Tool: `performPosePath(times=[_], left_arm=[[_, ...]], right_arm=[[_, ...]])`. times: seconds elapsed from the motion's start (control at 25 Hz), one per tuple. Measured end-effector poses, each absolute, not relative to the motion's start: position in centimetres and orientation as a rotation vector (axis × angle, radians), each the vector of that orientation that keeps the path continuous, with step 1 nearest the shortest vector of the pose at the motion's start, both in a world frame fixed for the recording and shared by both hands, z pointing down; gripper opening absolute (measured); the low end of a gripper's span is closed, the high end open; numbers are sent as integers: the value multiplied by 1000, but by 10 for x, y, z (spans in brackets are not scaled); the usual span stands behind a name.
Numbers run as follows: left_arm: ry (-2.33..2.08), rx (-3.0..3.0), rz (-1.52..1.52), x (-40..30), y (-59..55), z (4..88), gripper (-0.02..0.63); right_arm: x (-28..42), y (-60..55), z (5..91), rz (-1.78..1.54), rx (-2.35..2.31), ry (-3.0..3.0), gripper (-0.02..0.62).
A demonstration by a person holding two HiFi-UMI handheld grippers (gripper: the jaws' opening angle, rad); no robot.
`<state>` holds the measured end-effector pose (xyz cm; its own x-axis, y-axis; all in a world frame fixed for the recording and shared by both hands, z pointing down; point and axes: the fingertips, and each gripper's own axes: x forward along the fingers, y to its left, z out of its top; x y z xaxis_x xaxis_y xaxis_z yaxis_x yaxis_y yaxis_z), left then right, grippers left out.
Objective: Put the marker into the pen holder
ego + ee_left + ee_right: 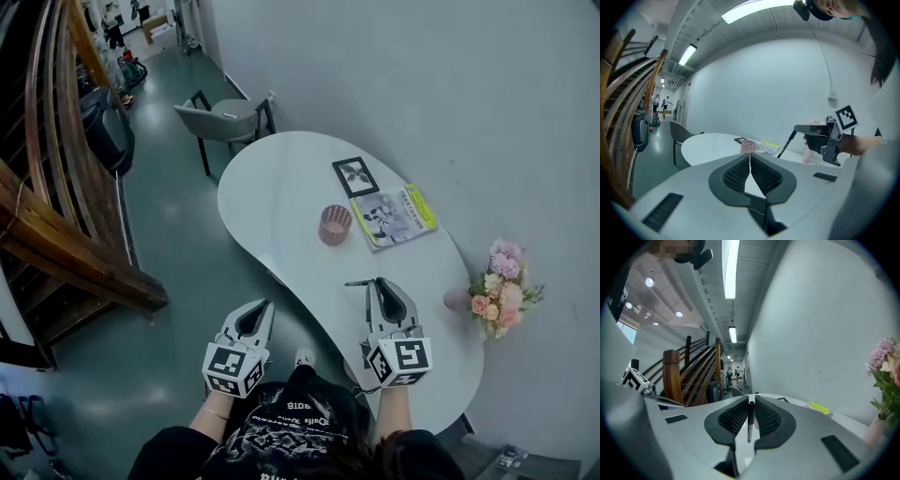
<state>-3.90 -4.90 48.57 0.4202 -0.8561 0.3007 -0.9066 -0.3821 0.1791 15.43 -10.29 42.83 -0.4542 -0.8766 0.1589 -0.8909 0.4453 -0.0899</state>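
Observation:
The pink pen holder [335, 225] stands upright near the middle of the white table [281, 178], and it shows beyond my left jaws as the same pink cup [747, 146]. My right gripper [382, 281] hovers over the table's near part, shut on a black marker [360, 282]. The marker sticks out to the left of the jaws. In the right gripper view the marker [750, 420] is pinched between the ribbed pads [736, 417]. My left gripper [266, 304] is off the table's near-left edge, over the floor, shut and holding nothing.
A black picture frame [355, 176] and a magazine [394, 217] lie just beyond the holder. A pink vase of flowers [503, 286] stands at the table's right edge by the wall. A grey chair [221, 120] is at the far end, and a wooden staircase [66, 234] rises on the left.

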Motion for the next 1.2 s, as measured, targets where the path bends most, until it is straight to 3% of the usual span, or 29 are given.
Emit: performPosePath(times=[0.52, 1.2], left_arm=[[-1501, 2377, 267, -6, -93, 492, 26], [-1429, 2424, 193, -61, -203, 480, 26]], right_arm=[[170, -153, 419, 278, 1567, -2683, 63], [132, -222, 396, 158, 1689, -2536, 63]])
